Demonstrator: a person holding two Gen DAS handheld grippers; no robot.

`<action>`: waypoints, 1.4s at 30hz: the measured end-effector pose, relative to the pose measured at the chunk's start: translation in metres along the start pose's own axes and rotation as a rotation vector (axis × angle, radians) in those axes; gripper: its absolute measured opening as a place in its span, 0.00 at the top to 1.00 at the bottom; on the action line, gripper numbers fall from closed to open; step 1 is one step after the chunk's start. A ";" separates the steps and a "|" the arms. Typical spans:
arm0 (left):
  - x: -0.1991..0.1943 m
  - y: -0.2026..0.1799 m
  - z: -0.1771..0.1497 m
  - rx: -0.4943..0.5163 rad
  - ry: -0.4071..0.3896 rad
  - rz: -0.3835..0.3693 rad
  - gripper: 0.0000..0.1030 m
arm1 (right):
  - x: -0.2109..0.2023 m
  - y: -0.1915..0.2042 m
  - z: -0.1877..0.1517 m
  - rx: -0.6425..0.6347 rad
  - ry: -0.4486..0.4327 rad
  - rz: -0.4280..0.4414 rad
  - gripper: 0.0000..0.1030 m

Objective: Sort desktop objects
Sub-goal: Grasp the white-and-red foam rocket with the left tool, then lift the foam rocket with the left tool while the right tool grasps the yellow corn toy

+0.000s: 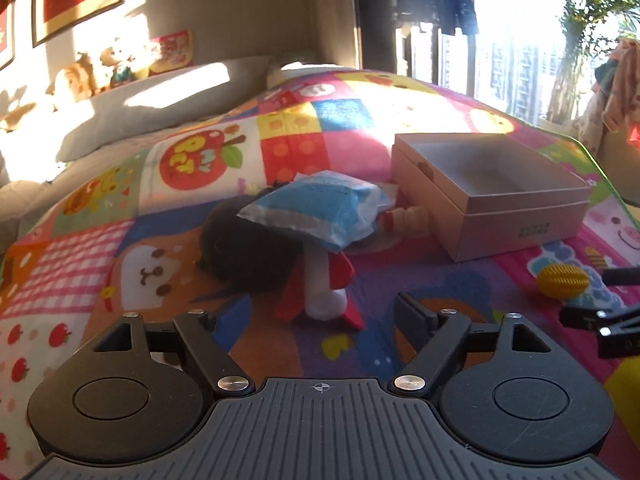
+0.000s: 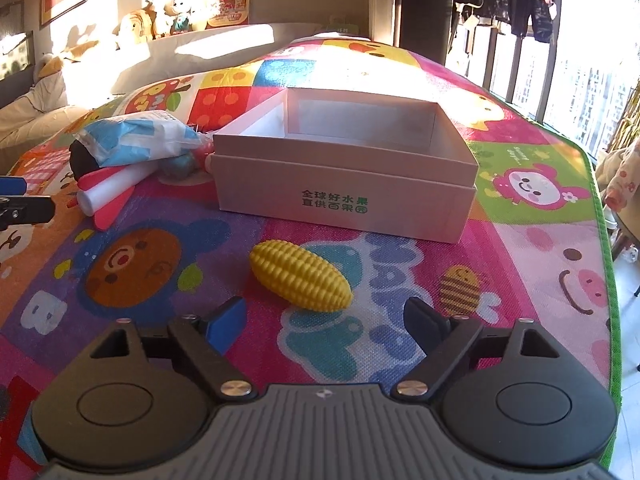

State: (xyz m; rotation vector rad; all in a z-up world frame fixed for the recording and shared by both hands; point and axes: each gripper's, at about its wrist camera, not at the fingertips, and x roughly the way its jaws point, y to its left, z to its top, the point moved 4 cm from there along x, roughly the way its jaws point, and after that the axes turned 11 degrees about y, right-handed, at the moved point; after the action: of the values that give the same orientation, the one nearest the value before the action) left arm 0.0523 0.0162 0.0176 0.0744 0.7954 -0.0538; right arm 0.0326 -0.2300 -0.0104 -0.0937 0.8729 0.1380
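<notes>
Corn [image 2: 300,276] fills my right view, between my right gripper's [image 2: 324,316] open, empty jaws; my left gripper [image 1: 312,320], jaws open too, faces a rocket toy [image 1: 324,284].

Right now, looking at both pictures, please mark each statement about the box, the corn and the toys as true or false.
1. The box is empty. True.
2. The toy corn lies inside the box. False: it lies on the mat, in front of the box.
3. The right gripper holds the corn. False: its fingers are open and hold nothing.
4. A blue packet lies on the pile of toys left of the box. True.
</notes>
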 end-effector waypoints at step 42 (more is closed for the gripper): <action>-0.037 -0.014 -0.060 -0.022 0.111 -0.181 0.08 | 0.000 0.004 0.021 0.033 -0.039 0.014 0.05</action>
State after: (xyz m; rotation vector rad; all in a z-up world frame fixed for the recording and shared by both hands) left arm -0.0167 0.0084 0.0015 -0.0159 0.9125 -0.2139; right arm 0.0476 -0.2229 0.0027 -0.0537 0.8367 0.1376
